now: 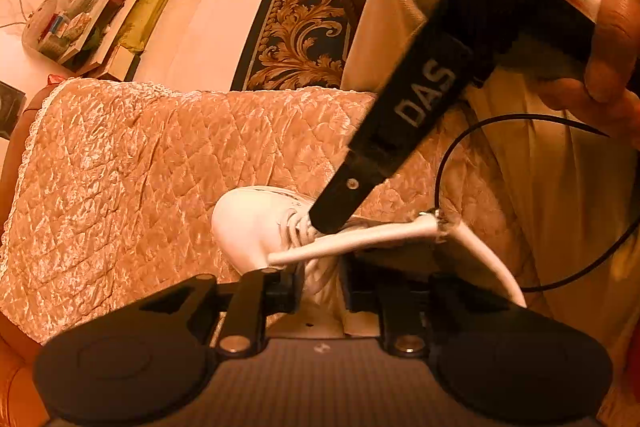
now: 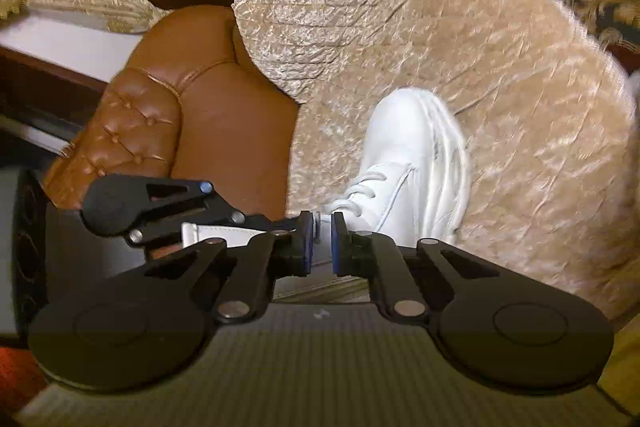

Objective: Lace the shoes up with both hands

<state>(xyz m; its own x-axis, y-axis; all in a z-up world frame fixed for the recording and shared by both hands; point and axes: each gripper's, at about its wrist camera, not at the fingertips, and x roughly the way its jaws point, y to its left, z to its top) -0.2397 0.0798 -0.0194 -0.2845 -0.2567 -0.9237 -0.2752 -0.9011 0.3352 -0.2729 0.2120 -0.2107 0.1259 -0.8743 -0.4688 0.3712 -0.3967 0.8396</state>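
Quilted sofa cover bears one white shoe.

Left claw hides the shoe's heel end.

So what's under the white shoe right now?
The white shoe rests on a quilted beige cover draped over a brown leather sofa. The cover directly beneath its sole is hidden, and the tools block the heel end.
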